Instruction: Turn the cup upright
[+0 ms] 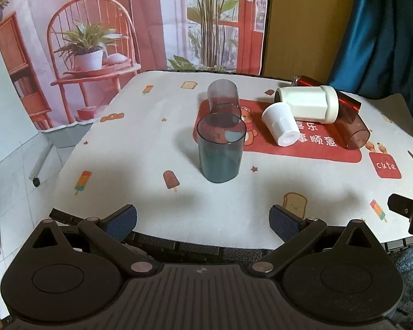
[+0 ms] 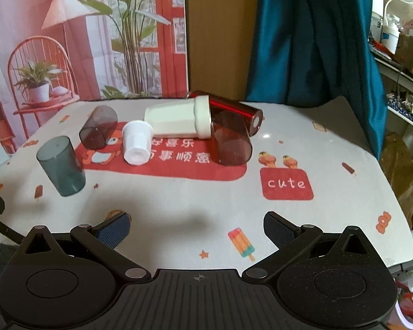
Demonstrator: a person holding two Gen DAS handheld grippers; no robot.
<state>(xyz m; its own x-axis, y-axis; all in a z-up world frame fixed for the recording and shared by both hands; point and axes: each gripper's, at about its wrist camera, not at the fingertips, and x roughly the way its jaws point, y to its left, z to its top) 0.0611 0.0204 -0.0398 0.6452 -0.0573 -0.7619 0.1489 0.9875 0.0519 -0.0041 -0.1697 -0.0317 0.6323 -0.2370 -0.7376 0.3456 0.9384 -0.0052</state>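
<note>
A dark teal translucent cup (image 1: 220,148) stands upright, mouth up, on the table; it also shows at left in the right wrist view (image 2: 61,165). Behind it a smoky cup (image 1: 223,97) (image 2: 98,130) lies tipped. A small white cup (image 1: 280,127) (image 2: 137,145), a large white cup (image 1: 308,104) (image 2: 179,120), a brown translucent cup (image 1: 355,130) (image 2: 232,143) and a shiny red cylinder (image 1: 330,90) (image 2: 234,108) lie on their sides. My left gripper (image 1: 203,220) is open and empty, short of the teal cup. My right gripper (image 2: 197,227) is open and empty over the near table.
The table carries a white patterned cloth (image 1: 140,170) (image 2: 330,192) with a red panel. A printed backdrop (image 1: 96,41) hangs behind, a teal curtain (image 2: 311,41) at right. Cluttered shelves (image 2: 399,41) stand far right. Part of the other gripper (image 1: 407,211) shows at the right edge.
</note>
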